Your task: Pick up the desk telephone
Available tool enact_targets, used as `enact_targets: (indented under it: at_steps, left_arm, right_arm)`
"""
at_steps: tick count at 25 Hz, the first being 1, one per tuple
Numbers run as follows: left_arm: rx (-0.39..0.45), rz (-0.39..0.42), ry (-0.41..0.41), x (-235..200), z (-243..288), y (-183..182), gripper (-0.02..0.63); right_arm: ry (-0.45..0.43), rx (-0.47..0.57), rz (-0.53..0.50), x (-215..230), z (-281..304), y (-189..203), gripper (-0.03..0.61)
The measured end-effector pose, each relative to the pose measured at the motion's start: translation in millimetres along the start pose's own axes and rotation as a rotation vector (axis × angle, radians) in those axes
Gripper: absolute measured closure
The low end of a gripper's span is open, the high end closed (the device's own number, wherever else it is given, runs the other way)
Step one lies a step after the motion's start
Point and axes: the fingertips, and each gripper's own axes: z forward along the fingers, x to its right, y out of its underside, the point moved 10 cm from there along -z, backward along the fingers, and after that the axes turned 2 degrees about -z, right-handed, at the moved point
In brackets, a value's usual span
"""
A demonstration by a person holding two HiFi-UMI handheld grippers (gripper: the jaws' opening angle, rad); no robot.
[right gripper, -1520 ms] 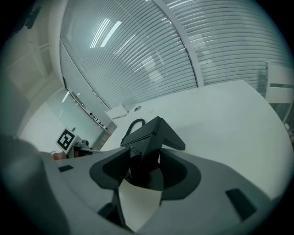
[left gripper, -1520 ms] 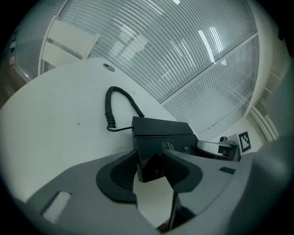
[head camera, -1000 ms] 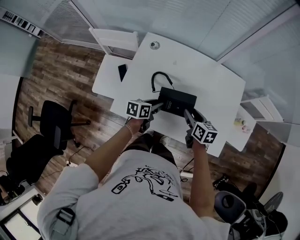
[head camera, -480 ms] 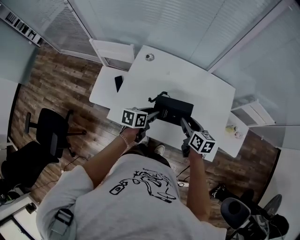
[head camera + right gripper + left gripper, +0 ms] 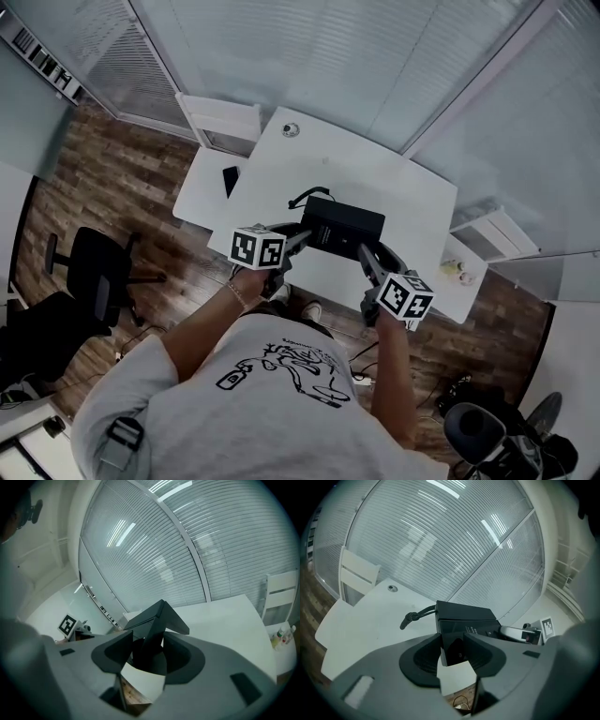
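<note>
The black desk telephone [image 5: 345,225] hangs in the air above the white desk [image 5: 375,178], held from both ends. My left gripper [image 5: 305,234] is shut on its left end, and my right gripper [image 5: 364,251] is shut on its right corner. In the left gripper view the telephone [image 5: 464,618] sits between the jaws of my left gripper [image 5: 454,648], and its black cord [image 5: 417,616] trails off to the left. In the right gripper view a tilted corner of the telephone [image 5: 154,620] fills the gap of my right gripper [image 5: 149,656].
A small dark slab [image 5: 230,180] lies on the low side table at the left. A round fitting [image 5: 291,130] sits at the desk's far corner. A white shelf with small bottles [image 5: 459,270] stands at the right, and an office chair [image 5: 98,267] on the wooden floor at the left.
Both grippers have risen together with the telephone between them, so it now hangs higher above the desk. The cord has come up with it.
</note>
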Motion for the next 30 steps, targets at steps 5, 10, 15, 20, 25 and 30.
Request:
enact_targets:
  at_steps: [5,10,15,20,25,30]
  left_arm:
    - [0.013,0.010,-0.004,18,-14,-8,0.468]
    - [0.038,0.014,0.011,30,-23,-15,0.471]
    - [0.071,0.027,0.031,46,-47,-22,0.476]
    - [0.099,0.042,0.049,60,-70,-26,0.483]
    - [0.125,0.070,0.060,76,-90,-26,0.483]
    - [0.150,0.094,0.070,92,-93,-44,0.483]
  right_arm:
    - [-0.005,0.020,-0.025,-12,-16,-15,0.385]
    - [-0.002,0.036,-0.036,-21,-28,-26,0.385]
    - [-0.010,0.064,-0.039,-39,-44,-37,0.385]
    - [-0.007,0.106,-0.061,-63,-64,-42,0.385]
    - [0.014,0.144,-0.086,-85,-84,-46,0.385]
    - [0.021,0.181,-0.098,-89,-96,-65,0.385]
